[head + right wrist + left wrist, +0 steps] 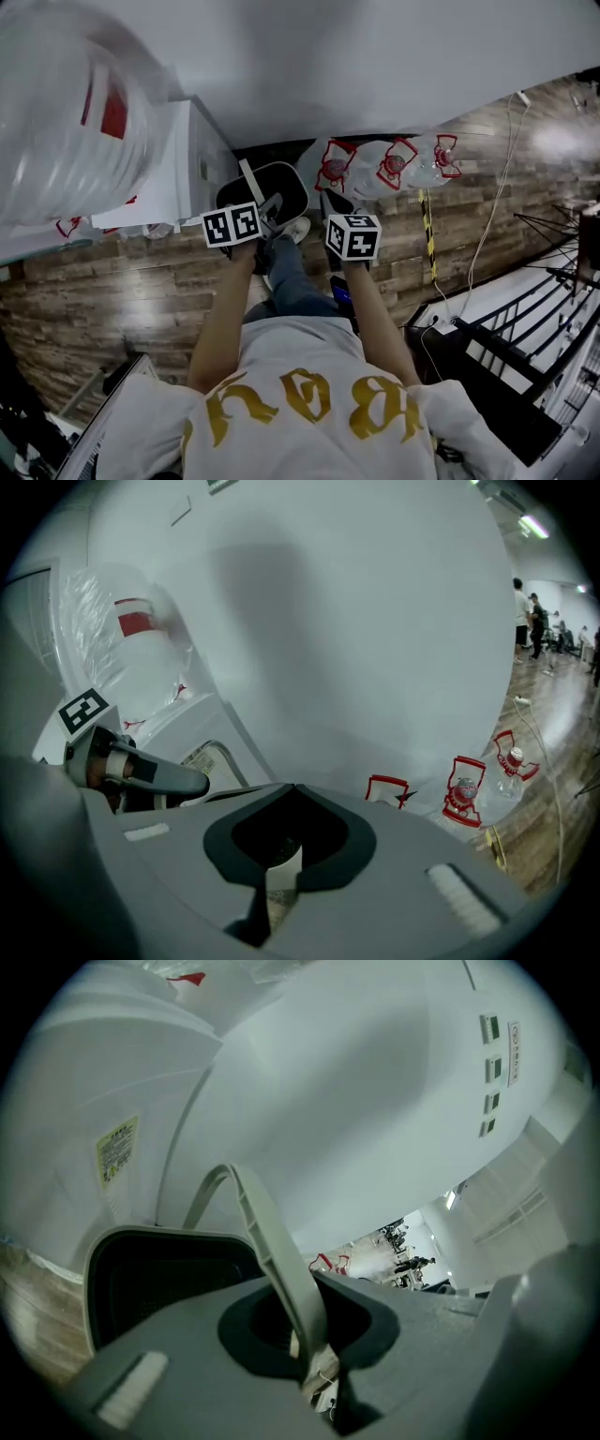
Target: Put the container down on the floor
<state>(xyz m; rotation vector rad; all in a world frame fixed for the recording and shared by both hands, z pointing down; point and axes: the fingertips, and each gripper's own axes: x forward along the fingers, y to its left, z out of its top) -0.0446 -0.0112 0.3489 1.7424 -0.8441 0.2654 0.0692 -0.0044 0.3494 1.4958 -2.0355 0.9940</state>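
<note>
The container (272, 187) is a black bin with a grey rim and a thin grey bail handle (267, 1241), held up above the wooden floor (112, 291) in front of me. My left gripper (265, 214) is shut on that handle, and the strip runs down between its jaws (314, 1363). The bin's dark inside (159, 1274) shows at the left of the left gripper view. My right gripper (330, 214) sits at the bin's right side, shut (277, 885) on a pale strip of the container. The left gripper (122, 771) also shows in the right gripper view.
A white appliance (178, 169) with a big clear water jug (56, 122) stands left of the bin. Bagged water bottles with red handles (384, 164) lie against the white wall (375, 66). A cable (497, 206) and black metal frames (525, 328) are at the right.
</note>
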